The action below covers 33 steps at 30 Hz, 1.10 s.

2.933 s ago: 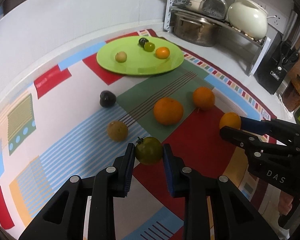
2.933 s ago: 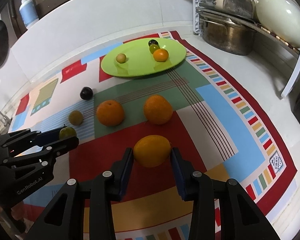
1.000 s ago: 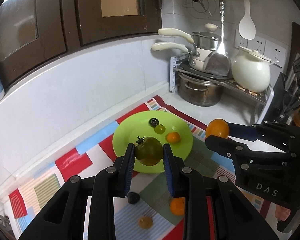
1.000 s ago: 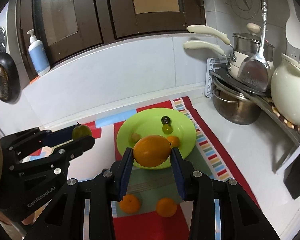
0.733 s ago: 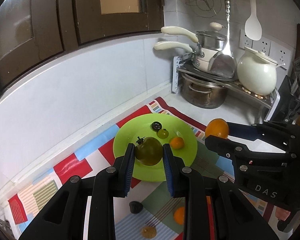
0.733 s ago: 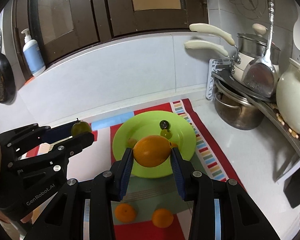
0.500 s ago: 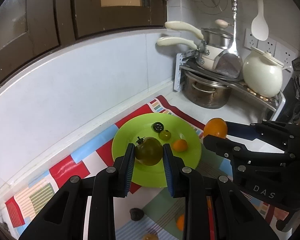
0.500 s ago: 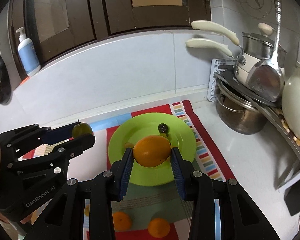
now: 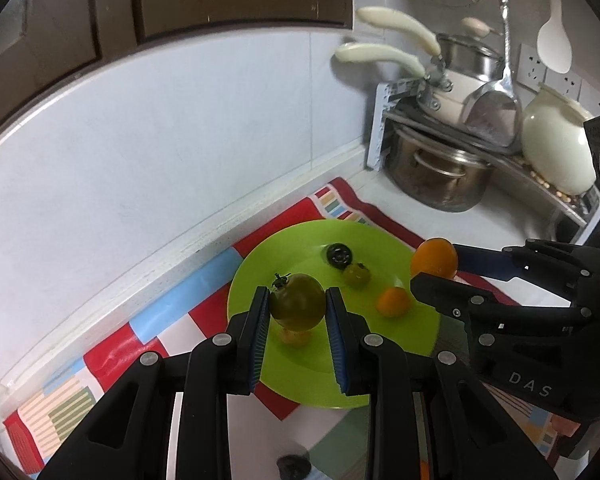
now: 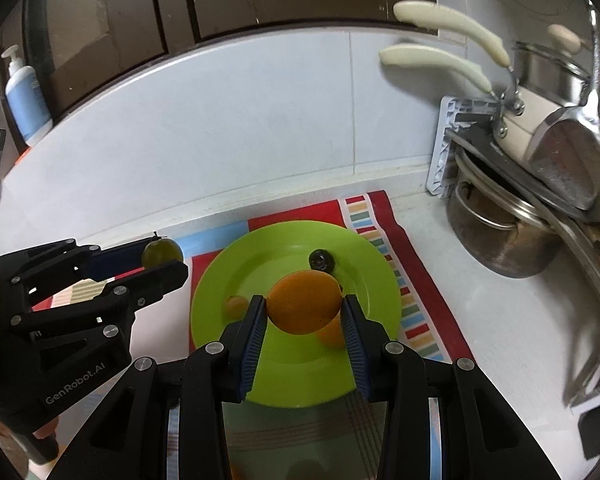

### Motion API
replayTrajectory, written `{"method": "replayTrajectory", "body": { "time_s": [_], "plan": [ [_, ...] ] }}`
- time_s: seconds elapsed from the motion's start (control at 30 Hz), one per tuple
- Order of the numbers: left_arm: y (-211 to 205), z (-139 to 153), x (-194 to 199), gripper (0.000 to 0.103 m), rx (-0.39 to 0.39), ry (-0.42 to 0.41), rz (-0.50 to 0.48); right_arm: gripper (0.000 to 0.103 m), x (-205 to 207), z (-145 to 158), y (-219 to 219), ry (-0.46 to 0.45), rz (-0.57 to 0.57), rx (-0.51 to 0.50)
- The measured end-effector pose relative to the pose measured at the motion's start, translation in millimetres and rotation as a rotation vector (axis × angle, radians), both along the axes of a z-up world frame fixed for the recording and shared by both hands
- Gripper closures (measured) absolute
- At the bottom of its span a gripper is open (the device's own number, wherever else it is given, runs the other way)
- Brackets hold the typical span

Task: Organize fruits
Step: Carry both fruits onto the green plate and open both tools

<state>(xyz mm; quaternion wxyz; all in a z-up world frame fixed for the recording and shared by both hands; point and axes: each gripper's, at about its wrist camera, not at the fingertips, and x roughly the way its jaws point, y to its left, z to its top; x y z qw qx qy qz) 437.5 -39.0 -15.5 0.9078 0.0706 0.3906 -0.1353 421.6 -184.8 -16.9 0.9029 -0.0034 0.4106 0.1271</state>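
My left gripper (image 9: 298, 312) is shut on a green tomato (image 9: 297, 307) and holds it above the near left part of the green plate (image 9: 312, 252). My right gripper (image 10: 304, 314) is shut on an orange (image 10: 304, 307) above the same plate (image 10: 260, 264). On the plate lie a dark fruit (image 9: 339, 255), a small green fruit (image 9: 356, 274), a small orange (image 9: 393, 301) and a small yellowish fruit (image 9: 296, 337). The right gripper with its orange (image 9: 434, 258) shows at the plate's right edge; the left one with the tomato (image 10: 161, 252) shows left of the plate.
The plate rests on a colourful patterned mat (image 9: 112, 354) against the white backsplash (image 9: 180, 152). A rack with steel pots (image 9: 440, 168), pans and a cream kettle (image 9: 556, 152) stands at the right. A dark fruit (image 9: 294, 470) lies on the mat below. A soap bottle (image 10: 22, 96) stands on the ledge.
Both grippers picked their fruits up off the mat, lifted them, and have moved forward toward the green plate, which now sits closer and larger under them.
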Motion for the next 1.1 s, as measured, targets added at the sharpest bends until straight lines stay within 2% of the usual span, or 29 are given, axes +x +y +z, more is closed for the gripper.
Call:
{"method": "replayTrajectory", "body": {
  "time_s": [0.57,0.87,0.97,1.03,1.1],
  "plan": [
    [-2.9,-56.7,50.1,0.075,0.036,0.092,-0.012,0.064,43.4,-45.5,2.5,0.086,0.016,-0.014],
    [-4.7,-72.3,60.2,0.075,0.043,0.108,-0.022,0.064,52.0,-59.0,3.7,0.106,0.016,-0.032],
    [-3.6,-71.6,59.8,0.07,0.041,0.106,-0.02,0.063,52.0,-59.1,4.5,0.103,0.014,-0.036],
    [-1.9,-69.0,58.6,0.063,0.042,0.095,-0.012,0.063,51.6,-58.3,4.6,0.104,0.009,-0.039],
    [0.1,-65.3,55.2,0.063,0.048,0.077,-0.004,0.063,50.5,-56.5,3.4,0.101,0.004,-0.035]
  ]
}}
